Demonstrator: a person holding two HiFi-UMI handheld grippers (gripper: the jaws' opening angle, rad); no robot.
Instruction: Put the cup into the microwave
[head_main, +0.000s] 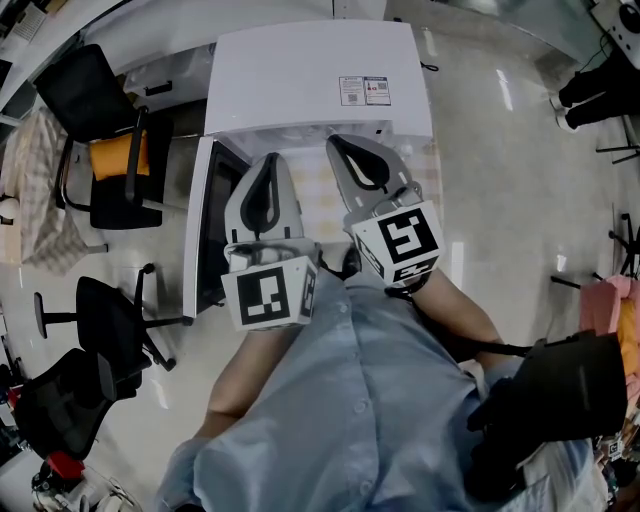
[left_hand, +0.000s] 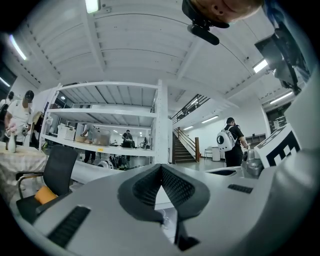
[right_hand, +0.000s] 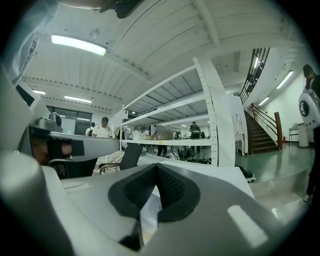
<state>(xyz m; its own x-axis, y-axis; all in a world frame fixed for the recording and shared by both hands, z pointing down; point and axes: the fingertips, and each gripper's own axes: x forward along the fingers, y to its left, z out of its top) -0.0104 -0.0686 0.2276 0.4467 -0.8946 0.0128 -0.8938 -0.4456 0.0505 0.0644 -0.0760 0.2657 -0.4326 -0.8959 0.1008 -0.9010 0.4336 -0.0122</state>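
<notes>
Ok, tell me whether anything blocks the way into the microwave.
Nothing visible does. The microwave has its door swung open at its left; only the left gripper and right gripper, both shut and empty, hang before its front. Its inside is hidden from above, and no cup shows.

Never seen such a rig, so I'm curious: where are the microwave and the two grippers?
microwave (head_main: 312, 85), head view, white top.
left gripper (head_main: 269, 160), head view, closed tips.
right gripper (head_main: 337, 141), head view, closed tips.

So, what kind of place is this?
Probably a large open workshop or lab hall, not a home kitchen: tall storage shelving, a black office chair, a staircase, and the white microwave.
</notes>
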